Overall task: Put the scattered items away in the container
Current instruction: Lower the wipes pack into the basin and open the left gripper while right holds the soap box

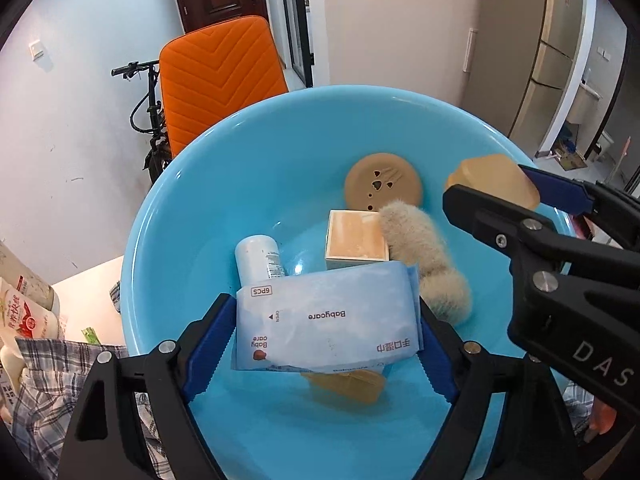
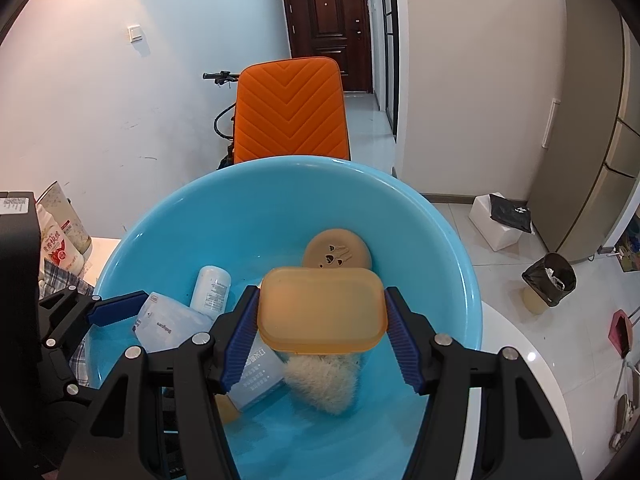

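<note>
A big blue basin (image 1: 168,216) (image 2: 448,240) holds a white bottle (image 1: 258,258), a small beige box (image 1: 356,240), a tan round lid (image 1: 382,182), a fluffy beige brush (image 1: 428,260) and an orange lid (image 1: 348,386). My left gripper (image 1: 326,354) is shut on a pale blue Babycare wipes pack (image 1: 328,320), held over the basin's inside. My right gripper (image 2: 322,334) is shut on an orange translucent soap box (image 2: 322,312), held above the basin; it also shows in the left wrist view (image 1: 494,178).
An orange chair (image 2: 290,110) stands behind the basin, with a bicycle beside it. Bottles and jars (image 1: 28,312) and a plaid cloth (image 1: 36,376) lie left of the basin on the white table. A bin (image 2: 550,280) and a white box stand on the floor at the right.
</note>
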{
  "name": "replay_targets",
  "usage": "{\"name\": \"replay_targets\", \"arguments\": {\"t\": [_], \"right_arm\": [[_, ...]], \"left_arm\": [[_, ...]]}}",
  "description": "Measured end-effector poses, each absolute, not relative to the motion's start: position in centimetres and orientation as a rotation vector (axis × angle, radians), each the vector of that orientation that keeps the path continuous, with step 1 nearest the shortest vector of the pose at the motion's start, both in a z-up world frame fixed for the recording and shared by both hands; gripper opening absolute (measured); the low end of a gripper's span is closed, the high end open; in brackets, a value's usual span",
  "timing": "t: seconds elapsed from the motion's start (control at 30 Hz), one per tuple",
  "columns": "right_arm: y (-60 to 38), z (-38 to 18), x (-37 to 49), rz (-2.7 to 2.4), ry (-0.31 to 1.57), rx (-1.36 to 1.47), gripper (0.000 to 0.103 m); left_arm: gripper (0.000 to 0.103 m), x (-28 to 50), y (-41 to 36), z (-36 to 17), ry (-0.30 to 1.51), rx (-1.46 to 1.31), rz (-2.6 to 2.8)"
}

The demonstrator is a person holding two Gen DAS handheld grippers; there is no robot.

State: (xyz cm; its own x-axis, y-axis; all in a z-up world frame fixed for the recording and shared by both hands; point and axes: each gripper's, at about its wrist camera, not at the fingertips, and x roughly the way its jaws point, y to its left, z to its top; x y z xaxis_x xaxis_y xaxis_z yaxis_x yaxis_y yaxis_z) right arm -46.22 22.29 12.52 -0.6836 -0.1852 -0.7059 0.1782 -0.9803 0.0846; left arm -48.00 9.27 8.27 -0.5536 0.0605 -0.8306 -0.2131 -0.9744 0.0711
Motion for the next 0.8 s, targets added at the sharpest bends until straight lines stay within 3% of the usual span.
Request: {"name": "replay_targets", "arguments": {"t": [0.4,0.53,0.63,0.8], "right_arm": [[22.7,13.4,-45.7,-2.723,-0.032,1.109,0.061],[22.7,14.0,-45.3,-2.726,-0.031,1.084,0.06],[22.7,14.2,-45.2,-2.732,-0.028,1.072,0.061],[23.0,14.5,-45.0,-2.734,-0.028,1.055,0.06]], "left_arm": [[0.086,-47.8,7.1,10.2,-0.034,-1.362,2.606],[0.089,-47.4,7.4,10.8,0.014,-1.314,2.645],[0.103,-47.3,7.6,11.1,0.034,-1.279,2.681],[0.103,-47.2,7.6,11.2,0.095,-1.276,2.737]]}}
